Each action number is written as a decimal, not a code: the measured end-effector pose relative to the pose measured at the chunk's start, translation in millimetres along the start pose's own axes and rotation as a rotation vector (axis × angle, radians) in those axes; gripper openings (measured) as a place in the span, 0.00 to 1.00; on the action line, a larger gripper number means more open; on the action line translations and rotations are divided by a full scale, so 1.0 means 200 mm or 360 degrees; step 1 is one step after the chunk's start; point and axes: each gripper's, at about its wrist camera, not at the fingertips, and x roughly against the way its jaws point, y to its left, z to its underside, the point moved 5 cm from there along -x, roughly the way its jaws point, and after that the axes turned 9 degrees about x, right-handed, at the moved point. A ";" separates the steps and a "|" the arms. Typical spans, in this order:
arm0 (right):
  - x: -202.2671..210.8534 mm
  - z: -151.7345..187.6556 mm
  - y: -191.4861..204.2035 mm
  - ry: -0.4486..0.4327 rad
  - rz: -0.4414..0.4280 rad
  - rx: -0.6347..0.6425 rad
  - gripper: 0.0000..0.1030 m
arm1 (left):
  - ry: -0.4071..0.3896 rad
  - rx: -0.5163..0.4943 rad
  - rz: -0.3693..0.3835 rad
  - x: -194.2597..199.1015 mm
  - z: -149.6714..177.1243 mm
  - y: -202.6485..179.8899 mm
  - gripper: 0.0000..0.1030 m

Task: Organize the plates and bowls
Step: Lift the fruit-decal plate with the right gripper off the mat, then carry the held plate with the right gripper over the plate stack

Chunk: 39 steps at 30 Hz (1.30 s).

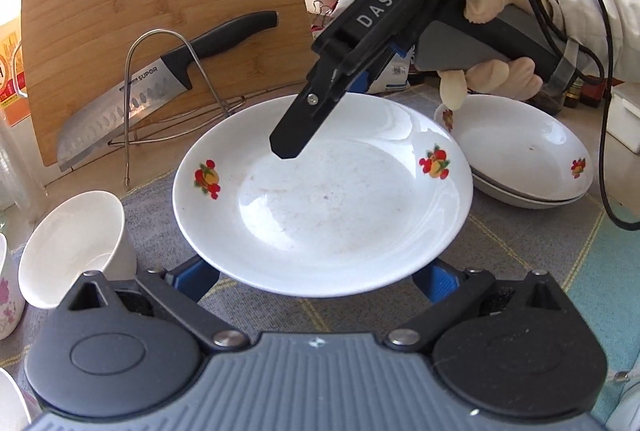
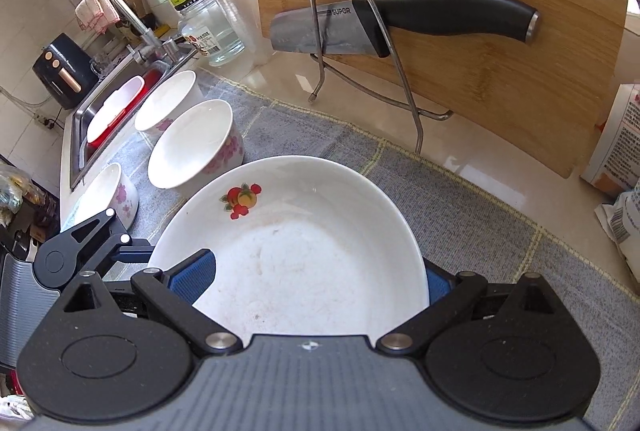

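Your left tongs (image 1: 316,281) sit spread wide at bottom centre of the left view, blue pads (image 1: 196,277) under the near rim of the plate (image 1: 324,199); whether they touch it, you cannot tell. The plate fills mid frame above the grey mat (image 1: 520,251) on the surface.

Your right tongs (image 2: 320,277) are closed on that plate (image 2: 304,239): in the right view one pad lies inside the dish at lower left, the other outside the rim at lower right. From the left view the right tongs (image 1: 286,147) come down from upper right, tip over the plate's far side, your gloved hand (image 1: 492,71) on the handle.

Plate: white, shallow, fruit decals on the rim, faint smears in the well.

Stacked plates (image 1: 524,159) lie at right, just beside it. Bowls (image 2: 196,151) stand at left near the sink (image 2: 92,123). Knife (image 2: 400,23) in a wire rack (image 2: 360,43) against the board (image 2: 480,51), top of frame.
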 end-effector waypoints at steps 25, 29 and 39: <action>0.25 0.25 0.22 -0.0053 0.0076 -0.0034 1.00 | 0.0011 -0.0056 0.0075 0.19 0.05 -0.15 0.98; 0.29 0.28 0.24 -0.0062 0.0093 -0.0044 1.00 | 0.0014 -0.0068 0.0092 0.21 0.06 -0.17 0.98; 0.41 0.39 0.21 -0.0104 0.0160 -0.0106 1.00 | -0.0001 -0.0136 0.0162 0.22 0.04 -0.28 0.98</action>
